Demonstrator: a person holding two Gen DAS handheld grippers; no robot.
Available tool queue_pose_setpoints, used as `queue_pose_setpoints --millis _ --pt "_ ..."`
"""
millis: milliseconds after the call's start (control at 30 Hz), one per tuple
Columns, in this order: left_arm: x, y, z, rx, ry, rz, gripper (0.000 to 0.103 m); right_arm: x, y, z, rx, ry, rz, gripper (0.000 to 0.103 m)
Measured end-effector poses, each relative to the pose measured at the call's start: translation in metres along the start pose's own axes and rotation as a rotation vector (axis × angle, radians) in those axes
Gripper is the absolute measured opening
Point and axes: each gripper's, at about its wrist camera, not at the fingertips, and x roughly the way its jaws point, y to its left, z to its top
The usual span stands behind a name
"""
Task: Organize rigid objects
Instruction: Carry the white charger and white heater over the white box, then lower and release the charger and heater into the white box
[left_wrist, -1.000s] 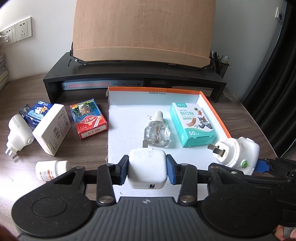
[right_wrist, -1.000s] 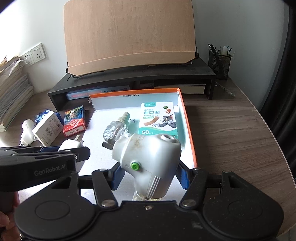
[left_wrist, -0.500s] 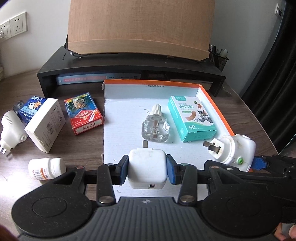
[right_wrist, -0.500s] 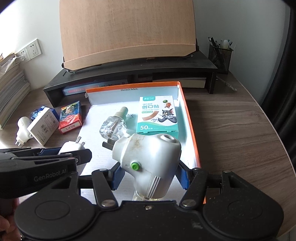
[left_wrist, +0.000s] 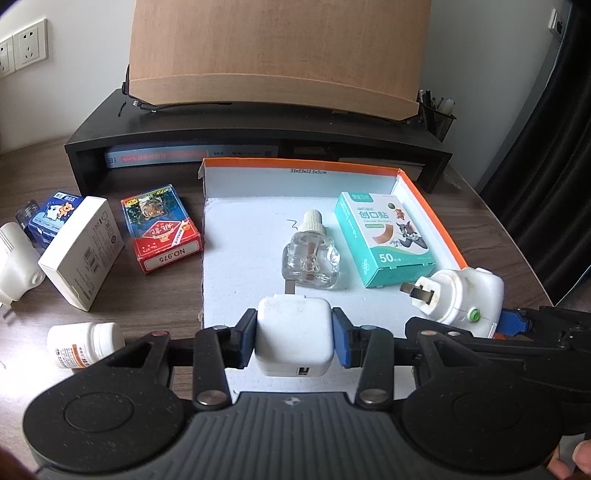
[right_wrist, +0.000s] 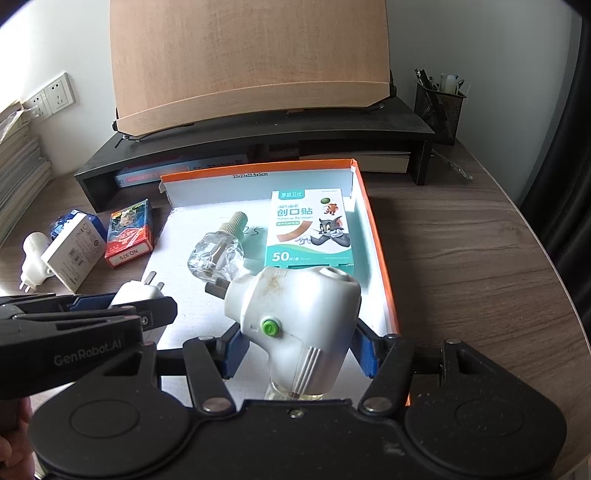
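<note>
My left gripper (left_wrist: 294, 338) is shut on a white USB charger (left_wrist: 293, 332), held over the near part of the orange-rimmed white tray (left_wrist: 430, 206). My right gripper (right_wrist: 295, 341) is shut on a white plug-in vaporizer (right_wrist: 295, 306) with a green button, over the tray's near right part. Both appear in each other's view: the vaporizer (left_wrist: 458, 295) at right, the charger (right_wrist: 138, 293) at left. Inside the tray lie a clear glass refill bottle (left_wrist: 310, 254) and a teal bandage box (left_wrist: 384, 236).
On the wooden desk left of the tray lie a red card box (left_wrist: 160, 227), a white box (left_wrist: 83, 251), a blue box (left_wrist: 55, 214), a white plug (left_wrist: 14, 258) and a pill bottle (left_wrist: 85, 343). A black monitor stand (left_wrist: 258, 144) runs behind; a pen holder (right_wrist: 439, 103) stands at back right.
Both grippers have shifted only slightly, and the tray and objects sit a little lower and larger in view. Both grips are unchanged.
</note>
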Motion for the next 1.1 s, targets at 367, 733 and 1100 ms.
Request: queue_pose_setpoints --millis 367,733,1100 --pt "0.005 0.007 0.002 -0.021 0.009 -0.006 0.042 0.012 0.005 0.008 -0.018 -0.003 -0.006 0.074" --pt "0.013 -0.004 0.002 0.007 0.016 -0.059 0.042 -0.014 -0.006 0.011 0.014 -0.08 -0.036 0.079" --pt "-0.01 -0.007 -0.002 0.035 -0.013 -0.104 0.073 -0.05 -0.003 0.004 0.07 -0.151 -0.078 0.081"
